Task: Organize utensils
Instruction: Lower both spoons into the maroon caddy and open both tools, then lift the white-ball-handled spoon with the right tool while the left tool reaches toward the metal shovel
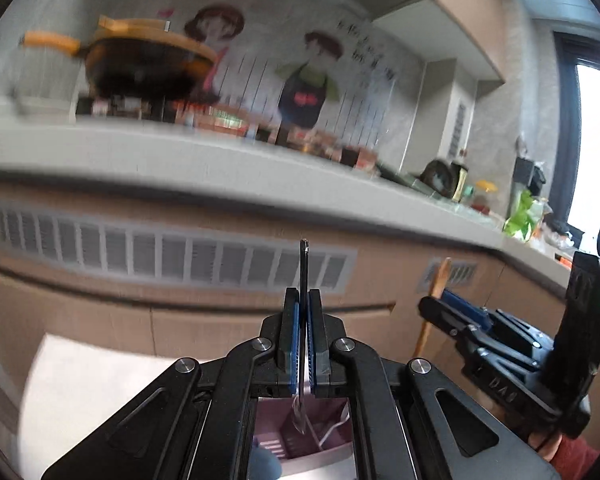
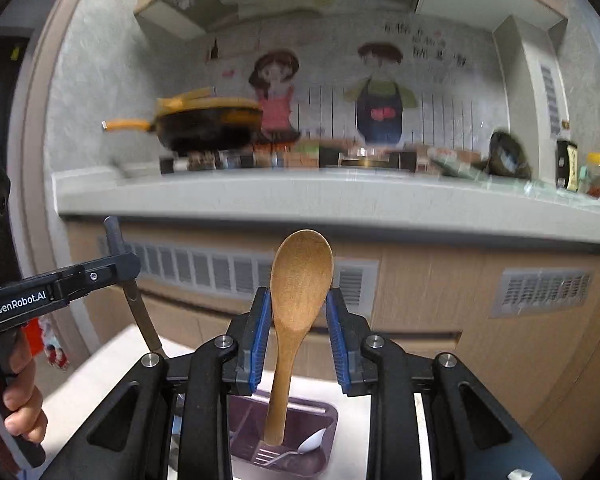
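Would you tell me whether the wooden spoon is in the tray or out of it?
Out. The wooden spoon stands upright between the right gripper pads, bowl up, above the utensil tray.

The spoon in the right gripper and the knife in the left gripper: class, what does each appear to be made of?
Spoon: apparently wood, matt brown with faint grain, no shine. Knife: blade looks like metal, grey with a dull sheen; its dark handle may be plastic, too blurred to tell.
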